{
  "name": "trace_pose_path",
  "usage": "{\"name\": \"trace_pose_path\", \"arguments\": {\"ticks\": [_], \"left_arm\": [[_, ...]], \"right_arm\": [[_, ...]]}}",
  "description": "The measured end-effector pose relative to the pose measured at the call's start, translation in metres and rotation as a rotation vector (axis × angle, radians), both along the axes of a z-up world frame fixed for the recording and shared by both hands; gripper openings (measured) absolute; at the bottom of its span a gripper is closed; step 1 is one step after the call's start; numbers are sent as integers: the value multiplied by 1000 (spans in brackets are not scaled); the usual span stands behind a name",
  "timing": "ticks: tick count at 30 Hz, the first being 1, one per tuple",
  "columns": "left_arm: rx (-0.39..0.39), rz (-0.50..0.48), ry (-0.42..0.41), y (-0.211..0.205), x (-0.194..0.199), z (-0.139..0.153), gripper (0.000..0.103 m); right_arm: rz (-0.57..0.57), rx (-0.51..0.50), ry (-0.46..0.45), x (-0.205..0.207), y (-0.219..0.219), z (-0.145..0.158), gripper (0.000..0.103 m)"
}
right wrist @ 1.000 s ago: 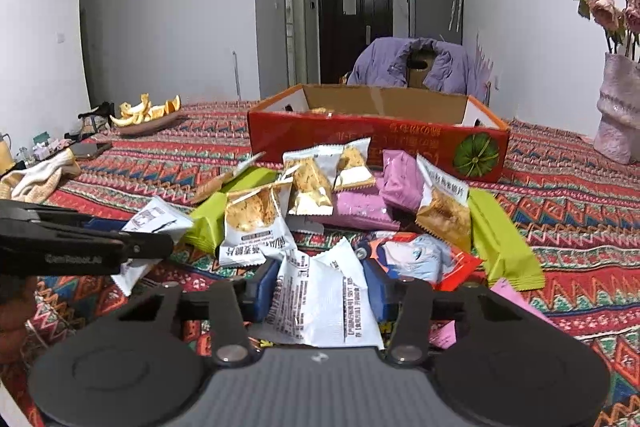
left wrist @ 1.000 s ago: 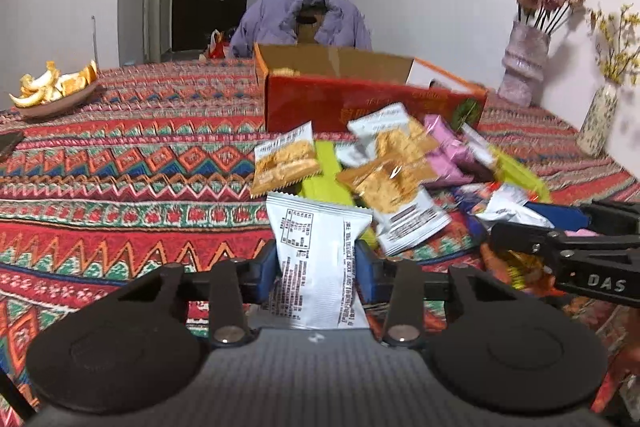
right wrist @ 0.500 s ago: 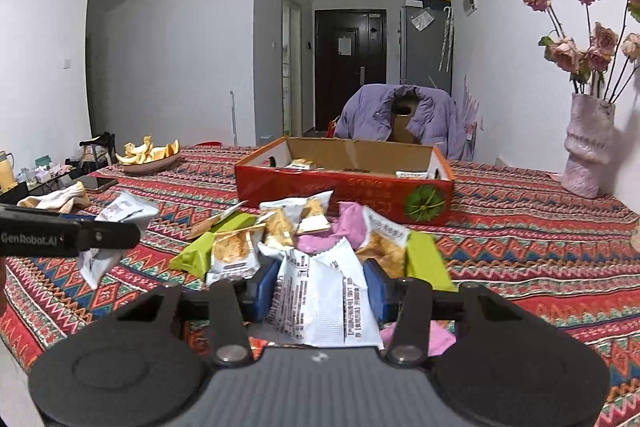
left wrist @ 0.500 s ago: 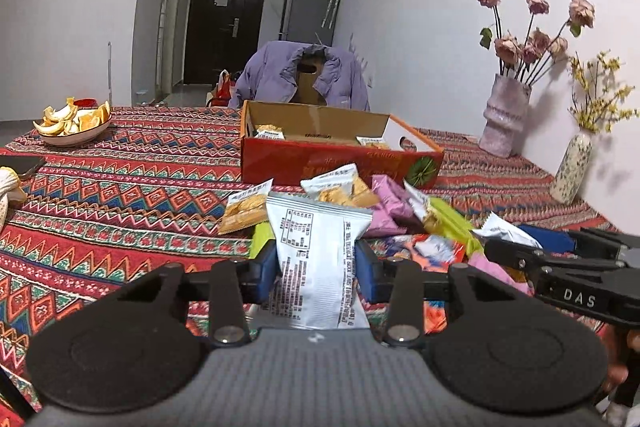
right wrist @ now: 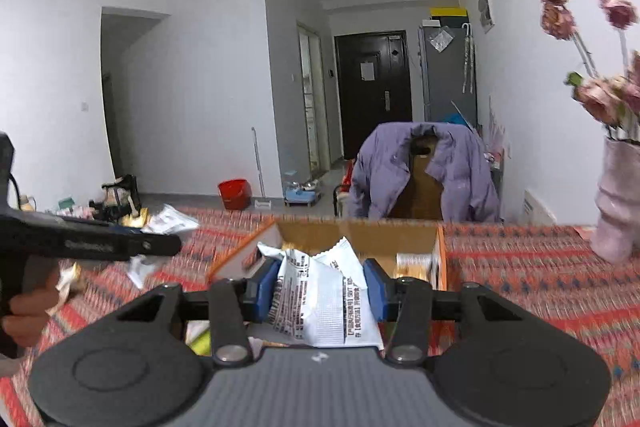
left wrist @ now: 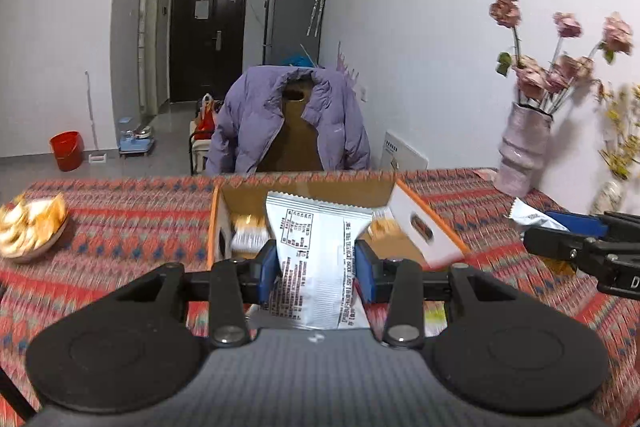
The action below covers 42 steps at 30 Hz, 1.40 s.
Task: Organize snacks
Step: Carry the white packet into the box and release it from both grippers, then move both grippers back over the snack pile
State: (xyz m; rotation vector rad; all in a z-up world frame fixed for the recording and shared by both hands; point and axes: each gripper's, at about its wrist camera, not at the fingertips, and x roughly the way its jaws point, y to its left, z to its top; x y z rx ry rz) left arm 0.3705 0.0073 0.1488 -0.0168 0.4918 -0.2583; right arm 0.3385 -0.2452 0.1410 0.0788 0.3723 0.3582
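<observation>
My left gripper (left wrist: 316, 277) is shut on a white snack packet (left wrist: 316, 251) with black print, held above the near edge of the open cardboard box (left wrist: 304, 193). Orange-printed snack packs (left wrist: 248, 231) lie inside that box. My right gripper (right wrist: 320, 291) is shut on a crumpled white snack packet (right wrist: 320, 295), just before the same box (right wrist: 356, 231), where a gold-wrapped snack (right wrist: 414, 263) lies. The right gripper (left wrist: 560, 231) with its packet shows at the right edge of the left wrist view. The left gripper (right wrist: 160, 239) shows at the left of the right wrist view.
The table carries a red patterned cloth (left wrist: 120, 211). A plate of orange peel (left wrist: 28, 227) sits at its left. A pink vase with dried flowers (left wrist: 524, 147) and a second vase (left wrist: 608, 195) stand at the right. A purple jacket hangs on a chair (left wrist: 288, 119) behind the box.
Both grippers rose and moved forward from the snack pile toward the box, each keeping its white packet. The loose snacks on the cloth dropped out of sight below.
</observation>
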Motion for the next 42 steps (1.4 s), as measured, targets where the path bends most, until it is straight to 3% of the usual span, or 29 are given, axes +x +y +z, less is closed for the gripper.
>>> {"name": "trace_pose_path", "arguments": {"ticks": [5,11,14,16,18,23,30,37,42], "left_arm": [[-7,19,93,-14,110,-5,41],[4,101,333,-28,248,-77,41],[9,155,402,-31,289,-110,42],[-15,185,421,-30,305,-122,46],[-32,177,415,-29,313,-125,59],[-59,132,412,-22,314,-116,65],[-3,80,350,-9,273,-82,65],[41,36,223,18,172,-30,69],[47,38,105,44,84,9,73]], "right_arm": [[14,53,154,128,1,5,45],[-130,6,410,292,14,-69,45],[-180,41,513,338,16,-106,46],[-210,43,531,352,17,-120,50],[-220,45,547,359,20,-130,55],[-212,64,534,358,20,-132,62],[-202,3,455,314,5,-84,68],[-138,-27,308,208,-12,-24,79],[-116,-37,210,124,-30,8,80]]}}
